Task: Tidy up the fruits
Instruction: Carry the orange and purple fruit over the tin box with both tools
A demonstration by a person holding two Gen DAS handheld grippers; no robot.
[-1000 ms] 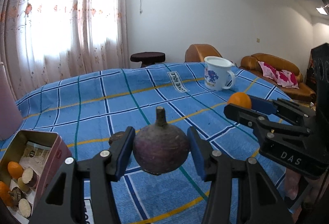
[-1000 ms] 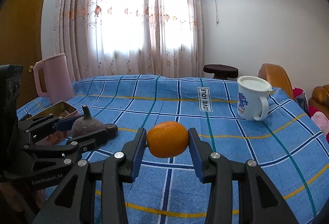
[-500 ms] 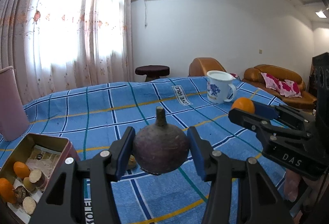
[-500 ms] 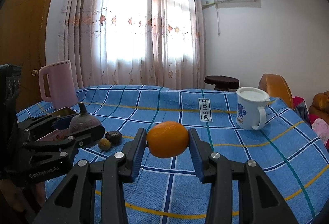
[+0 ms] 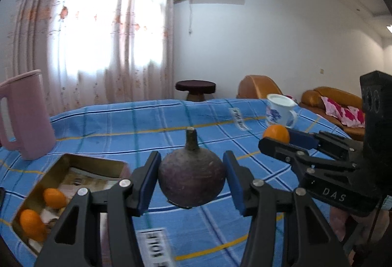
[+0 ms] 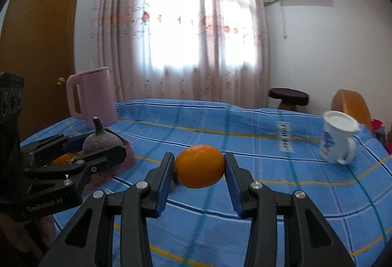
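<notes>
Between the left gripper pads sits a clamped purple fruit; right gripper clamps an orange.

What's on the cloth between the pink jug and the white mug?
Only bare blue checked cloth with its printed label; the right wrist view shows jug and mug with nothing between.

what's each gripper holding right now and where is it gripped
Left gripper clamps a dark purple stemmed fruit by its sides, stem up. Right gripper clamps an orange by its sides.
</notes>
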